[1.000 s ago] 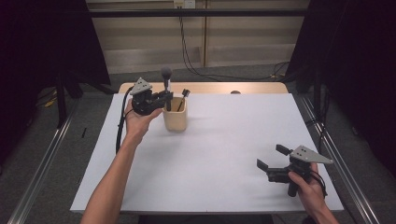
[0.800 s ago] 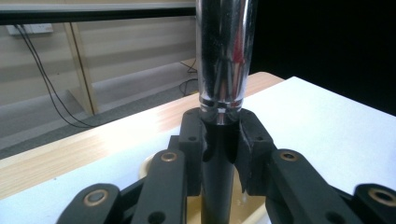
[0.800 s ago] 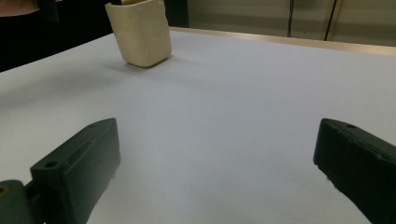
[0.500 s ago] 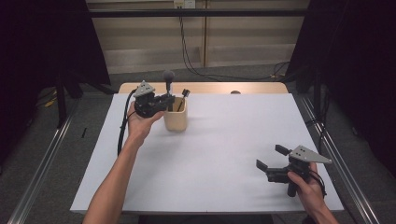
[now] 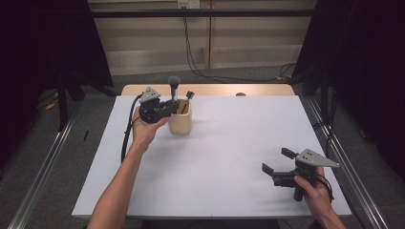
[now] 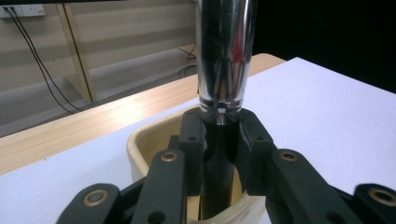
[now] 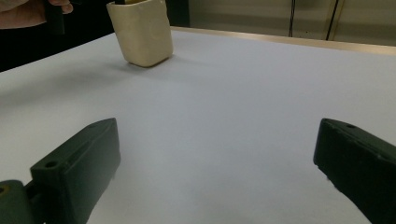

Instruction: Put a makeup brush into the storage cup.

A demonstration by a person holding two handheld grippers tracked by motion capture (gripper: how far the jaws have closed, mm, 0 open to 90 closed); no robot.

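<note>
Chrome-collared brush [image 6: 224, 70] is standing clamped between the left gripper [image 6: 223, 140] jaws, over the cream cup [image 5: 180, 118]; right gripper [image 5: 277, 164] jaws are gaping apart.

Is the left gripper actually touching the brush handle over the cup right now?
Touching. The left gripper view shows the left gripper with both jaws pressed against the dark handle of the brush, just below its chrome collar, above the cream cup.

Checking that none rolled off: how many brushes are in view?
2. One brush stands upright over the cup, clamped by the left gripper. A second, dark-tipped brush leans inside the cup. More may be hidden in the cup.
</note>
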